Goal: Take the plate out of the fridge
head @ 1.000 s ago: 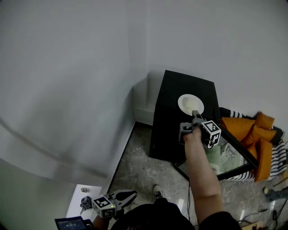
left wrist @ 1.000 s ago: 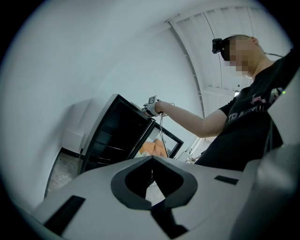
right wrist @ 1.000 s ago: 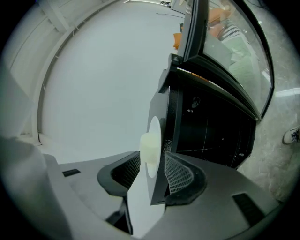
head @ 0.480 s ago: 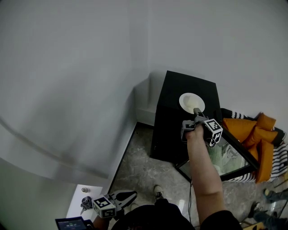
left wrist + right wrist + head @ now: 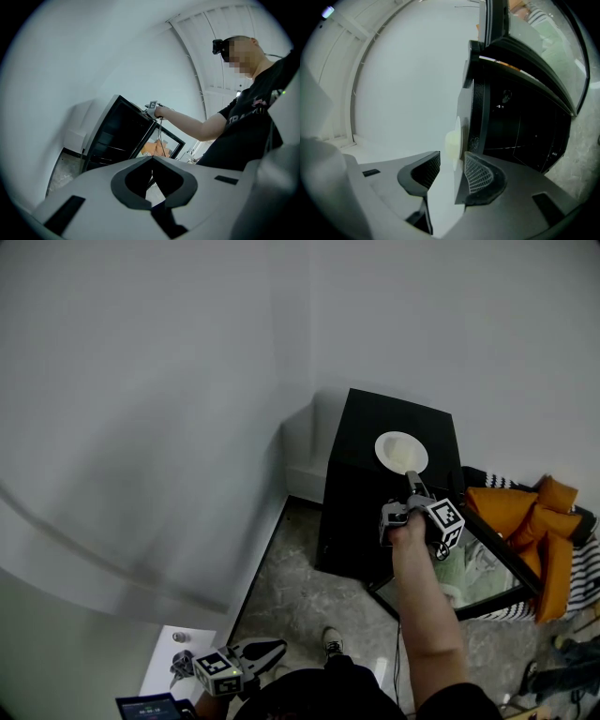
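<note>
White plate (image 5: 401,452) on top of black fridge (image 5: 361,517), just ahead of right hand-held gripper (image 5: 412,478), its jaws apart and empty, left hand-held gripper (image 5: 274,647) closed, held low, well apart from the plate.

The plate (image 5: 401,453) looks smooth and white, the fridge (image 5: 375,418) matt black, the floor (image 5: 291,589) speckled stone.

I read the plate (image 5: 401,452) as cream-white, fridge (image 5: 356,521) glossy black. Cushions (image 5: 525,512) orange, cloth (image 5: 587,563) black-and-white striped. Floor (image 5: 291,601) grey with pale marble veining. Wall (image 5: 141,381) plain pale grey. Right gripper (image 5: 451,161): grey body, black pads (image 5: 477,173), one showing a fine mesh pattern.
</note>
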Demonstrator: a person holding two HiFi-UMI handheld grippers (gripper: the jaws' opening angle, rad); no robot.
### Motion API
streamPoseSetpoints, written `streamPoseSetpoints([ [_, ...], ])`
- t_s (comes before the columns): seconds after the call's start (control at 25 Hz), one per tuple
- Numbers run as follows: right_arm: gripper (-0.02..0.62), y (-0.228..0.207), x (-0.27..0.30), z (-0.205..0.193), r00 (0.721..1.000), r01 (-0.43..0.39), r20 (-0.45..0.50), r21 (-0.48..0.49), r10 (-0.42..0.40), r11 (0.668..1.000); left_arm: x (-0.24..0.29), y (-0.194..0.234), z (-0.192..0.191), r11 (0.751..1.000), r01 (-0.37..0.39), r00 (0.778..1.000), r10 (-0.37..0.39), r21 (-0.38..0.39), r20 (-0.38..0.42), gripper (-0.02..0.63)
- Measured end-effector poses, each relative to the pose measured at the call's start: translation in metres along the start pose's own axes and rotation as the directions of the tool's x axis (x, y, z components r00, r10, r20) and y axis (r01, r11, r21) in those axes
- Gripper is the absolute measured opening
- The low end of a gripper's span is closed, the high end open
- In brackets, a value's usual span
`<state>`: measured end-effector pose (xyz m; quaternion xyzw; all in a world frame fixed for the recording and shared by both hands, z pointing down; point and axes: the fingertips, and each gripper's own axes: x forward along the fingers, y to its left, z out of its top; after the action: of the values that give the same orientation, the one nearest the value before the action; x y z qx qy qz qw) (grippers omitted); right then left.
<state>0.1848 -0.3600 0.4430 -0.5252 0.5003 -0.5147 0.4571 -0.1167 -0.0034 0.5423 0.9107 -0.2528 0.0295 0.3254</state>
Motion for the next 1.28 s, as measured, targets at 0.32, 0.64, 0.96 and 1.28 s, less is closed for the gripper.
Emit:
streamPoseSetpoints([
  [0.32,0.044,-0.042,-0.078,-0.03,0.983,-0.082,-0.183,-0.287,0.029,0.954,0.005,-0.004,0.005,0.998,0.047,0.998,-0.045,0.039,-0.054,0.005],
  [0.64,0.008,-0.036,-0.142,-0.058,0.939,-0.237,-0.33,-0.433,0.092,0.87,0.015,-0.009,0.02,0.986,0.123,0.988,-0.112,0.11,-0.102,0.005],
  [0.96,0.008,-0.054,-0.28,-0.185,0.735,-0.546,-0.677,-0.558,0.037,0.624,-0.018,-0.026,0.017,0.978,0.167,0.982,-0.153,0.125,-0.114,0.005],
  [1.28,0.008,-0.078,-0.376,-0.236,0.706,-0.57,-0.706,-0.616,-0.06,0.544,-0.039,-0.052,-0.027,0.96,0.266,0.947,-0.244,0.088,-0.209,0.005],
])
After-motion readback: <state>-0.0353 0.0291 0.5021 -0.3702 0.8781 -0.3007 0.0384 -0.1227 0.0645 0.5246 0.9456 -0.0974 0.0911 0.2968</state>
